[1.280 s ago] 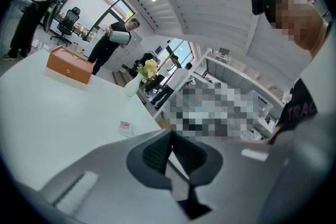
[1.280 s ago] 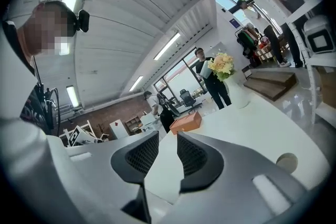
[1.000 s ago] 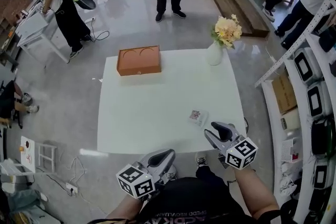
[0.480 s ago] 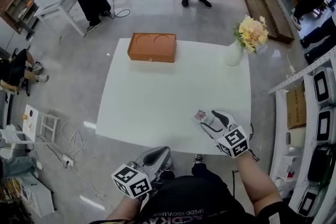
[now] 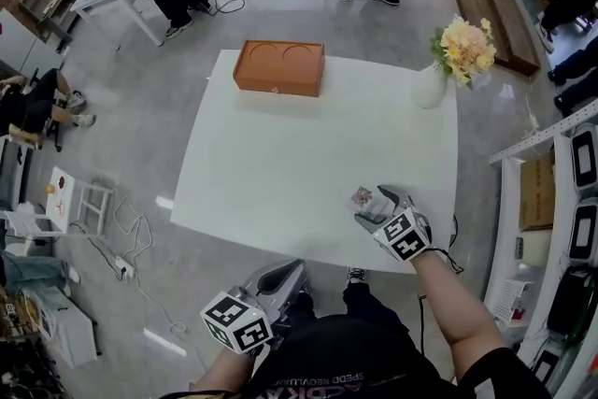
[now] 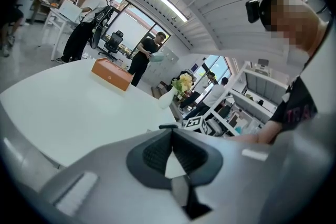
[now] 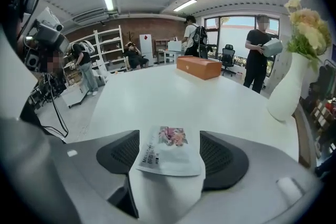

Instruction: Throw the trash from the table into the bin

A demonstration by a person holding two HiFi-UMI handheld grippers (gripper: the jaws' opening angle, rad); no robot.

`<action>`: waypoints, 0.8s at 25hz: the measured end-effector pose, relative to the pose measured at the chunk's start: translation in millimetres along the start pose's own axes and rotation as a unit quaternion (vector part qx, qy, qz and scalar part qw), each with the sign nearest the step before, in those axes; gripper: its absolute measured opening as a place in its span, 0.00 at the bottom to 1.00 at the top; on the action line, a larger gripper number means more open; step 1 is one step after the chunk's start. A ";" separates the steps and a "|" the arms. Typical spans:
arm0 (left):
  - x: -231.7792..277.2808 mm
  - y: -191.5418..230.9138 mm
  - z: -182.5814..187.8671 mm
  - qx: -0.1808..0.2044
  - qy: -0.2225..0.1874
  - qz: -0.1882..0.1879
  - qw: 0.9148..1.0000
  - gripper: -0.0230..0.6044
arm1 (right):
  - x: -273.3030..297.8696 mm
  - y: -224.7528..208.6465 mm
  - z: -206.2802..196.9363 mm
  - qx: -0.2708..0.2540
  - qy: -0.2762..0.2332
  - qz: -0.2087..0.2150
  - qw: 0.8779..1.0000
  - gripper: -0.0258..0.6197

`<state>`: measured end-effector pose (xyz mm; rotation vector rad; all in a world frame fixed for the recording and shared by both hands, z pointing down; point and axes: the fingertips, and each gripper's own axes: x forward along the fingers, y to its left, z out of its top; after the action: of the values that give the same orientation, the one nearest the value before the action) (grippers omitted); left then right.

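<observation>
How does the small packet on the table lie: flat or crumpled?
Flat: the packet lies spread on the white table, printed face up.

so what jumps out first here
A small printed packet lies by the near right edge of the white table, between the jaws of the right gripper, which have just been opening and stand clear of it. Then the orange box at the far edge and the vase of yellow flowers at the far right corner.
</observation>
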<state>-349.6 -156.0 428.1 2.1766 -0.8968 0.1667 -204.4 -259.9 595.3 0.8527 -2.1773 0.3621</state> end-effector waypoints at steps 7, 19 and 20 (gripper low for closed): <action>1.8 0.8 -7.9 -0.006 0.004 0.003 1.000 0.05 | 16.7 1.5 -12.1 -0.016 0.036 0.009 0.999 0.60; 3.1 3.5 -10.3 -0.012 0.010 0.000 1.000 0.05 | 23.9 4.3 -21.1 0.000 0.055 0.024 0.998 0.53; 3.4 3.6 -10.2 -0.011 0.010 0.000 1.000 0.05 | 23.8 4.3 -21.5 0.001 0.056 0.025 0.998 0.51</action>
<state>-347.9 -152.4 438.7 2.1505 -0.8824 0.1777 -207.1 -257.1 627.5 0.7624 -2.0964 0.4275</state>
